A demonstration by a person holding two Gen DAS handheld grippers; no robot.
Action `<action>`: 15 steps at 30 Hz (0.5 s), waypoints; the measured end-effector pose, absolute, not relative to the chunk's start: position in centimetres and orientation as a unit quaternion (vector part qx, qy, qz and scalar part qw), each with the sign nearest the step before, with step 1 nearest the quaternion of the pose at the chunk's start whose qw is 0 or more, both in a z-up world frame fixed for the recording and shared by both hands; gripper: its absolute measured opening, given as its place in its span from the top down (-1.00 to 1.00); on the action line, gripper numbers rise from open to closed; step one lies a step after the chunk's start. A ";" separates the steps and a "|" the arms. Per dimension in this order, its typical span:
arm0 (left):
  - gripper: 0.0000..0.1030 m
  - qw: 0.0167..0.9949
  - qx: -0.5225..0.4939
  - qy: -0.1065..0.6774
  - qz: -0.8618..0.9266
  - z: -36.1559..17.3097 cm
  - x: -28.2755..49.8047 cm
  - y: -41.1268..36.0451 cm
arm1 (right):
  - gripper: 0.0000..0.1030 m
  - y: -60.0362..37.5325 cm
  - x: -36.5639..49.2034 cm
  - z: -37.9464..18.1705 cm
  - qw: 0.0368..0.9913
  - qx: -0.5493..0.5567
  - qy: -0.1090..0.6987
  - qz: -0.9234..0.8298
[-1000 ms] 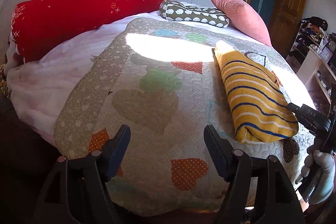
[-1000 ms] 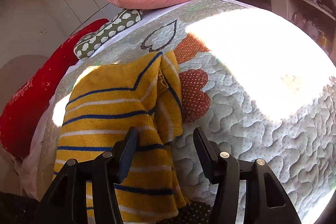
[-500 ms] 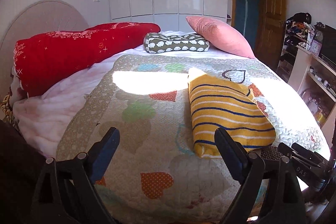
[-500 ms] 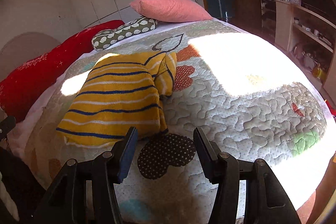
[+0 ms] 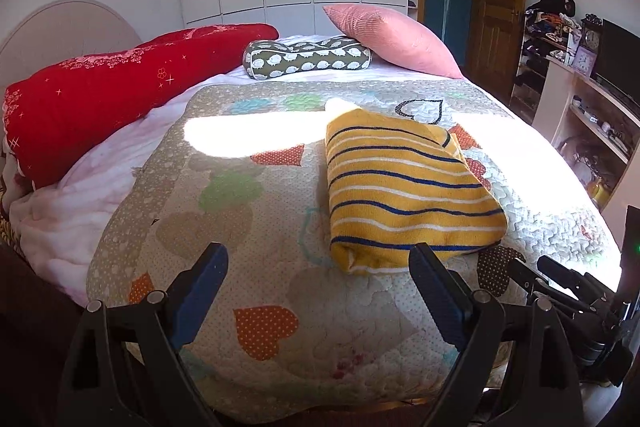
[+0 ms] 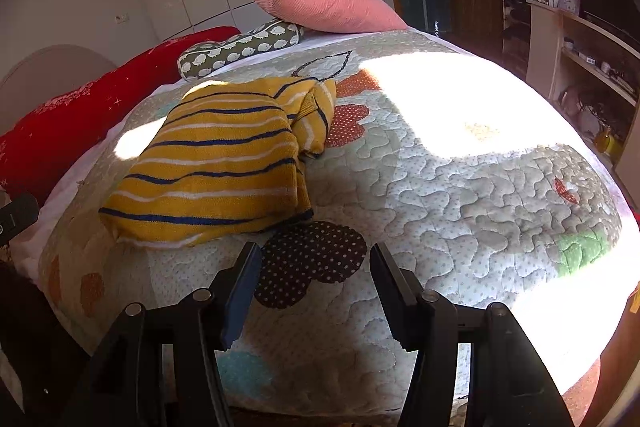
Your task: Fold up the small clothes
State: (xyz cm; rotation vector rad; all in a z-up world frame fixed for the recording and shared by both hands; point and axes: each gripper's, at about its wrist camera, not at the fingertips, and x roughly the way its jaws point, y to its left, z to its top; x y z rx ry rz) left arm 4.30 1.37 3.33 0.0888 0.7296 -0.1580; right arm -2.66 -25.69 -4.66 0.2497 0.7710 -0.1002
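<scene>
A yellow knit garment with blue and white stripes lies folded into a long bundle on the quilted bed cover; it also shows in the right wrist view, with a loose folded part at its far right end. My left gripper is open and empty, held back from the bed's near edge, to the left of the garment's near end. My right gripper is open and empty, just off the near edge, to the right of the garment.
A red bolster, a green patterned pillow and a pink cushion lie at the bed's far side. Shelves with clutter stand to the right. Bright sun patches cross the quilt.
Both grippers have drawn back and away from the garment toward the bed's near edge. The garment stays folded on the quilt. Both stay open.
</scene>
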 end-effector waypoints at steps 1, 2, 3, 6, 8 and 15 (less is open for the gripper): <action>-0.77 0.930 0.043 0.359 -0.074 3.2 4.4 1.5 | -0.16 -25.7 -2.6 -4.6 0.918 0.122 0.374 -0.047; -0.77 0.929 0.043 0.361 -0.072 3.0 4.4 1.6 | -0.16 -25.6 -2.6 -4.3 0.919 0.123 0.372 -0.045; -0.77 0.927 0.041 0.365 -0.070 2.8 4.6 1.7 | -0.16 -25.5 -2.4 -4.0 0.920 0.124 0.369 -0.039; -0.77 0.921 0.030 0.382 -0.071 2.1 5.0 2.3 | -0.16 -25.4 -1.1 -2.5 0.923 0.140 0.358 -0.002; -0.77 0.917 0.023 0.392 -0.072 1.7 5.2 2.6 | -0.16 -25.5 0.6 -1.3 0.923 0.162 0.347 0.037; -0.77 0.910 0.015 0.408 -0.074 0.5 5.9 3.4 | -0.16 -24.8 10.0 -0.8 0.900 0.207 0.364 0.120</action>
